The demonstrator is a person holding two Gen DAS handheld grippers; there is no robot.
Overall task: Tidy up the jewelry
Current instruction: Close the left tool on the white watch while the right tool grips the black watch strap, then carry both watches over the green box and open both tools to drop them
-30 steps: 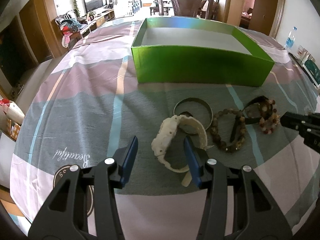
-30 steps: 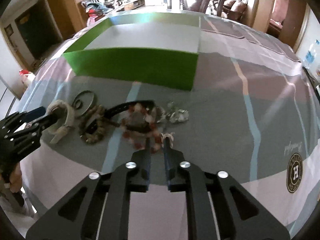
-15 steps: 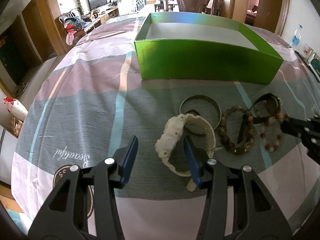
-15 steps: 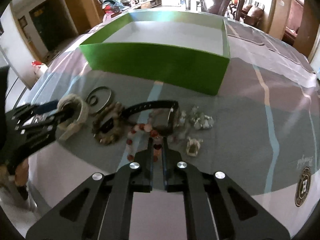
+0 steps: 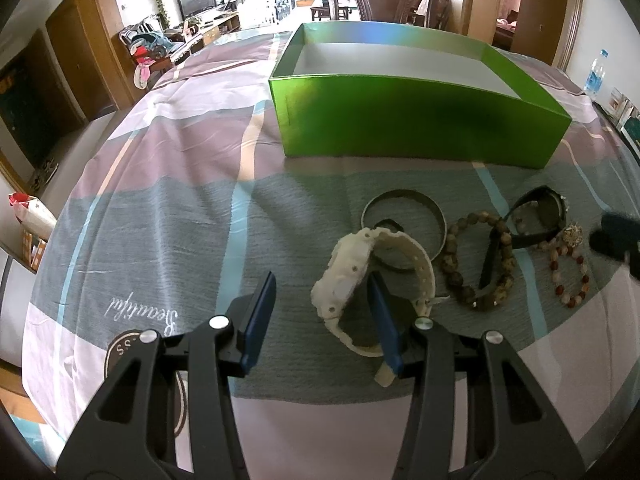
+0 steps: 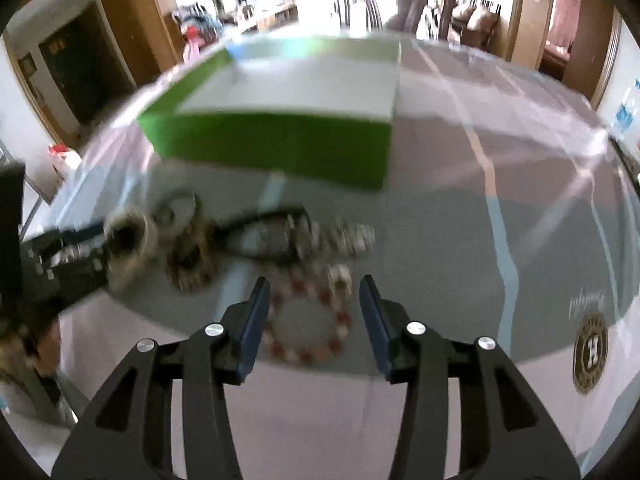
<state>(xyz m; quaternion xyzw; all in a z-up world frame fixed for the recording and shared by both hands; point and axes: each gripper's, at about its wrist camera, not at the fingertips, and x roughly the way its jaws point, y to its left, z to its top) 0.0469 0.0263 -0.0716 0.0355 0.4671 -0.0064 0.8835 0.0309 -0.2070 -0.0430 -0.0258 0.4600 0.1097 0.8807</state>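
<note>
- Shiny green cardboard box (image 5: 416, 120) with a pale grey-white inside.
- In front of the box, a cloth (image 5: 168, 200) in broad grey, mauve and white bands with thin light-blue and cream stripes.
- Cream-white plastic watch (image 5: 360, 276) before the box.
- Beside it, a brown wooden bead bracelet (image 5: 460, 276).
- Red-and-white bead bracelet (image 6: 308, 328).

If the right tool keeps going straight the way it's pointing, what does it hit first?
Most likely the red and white bead bracelet, lying on the cloth between the right tool's open jaws, which have just been opening. The picture is blurred, so depth is uncertain.
</note>
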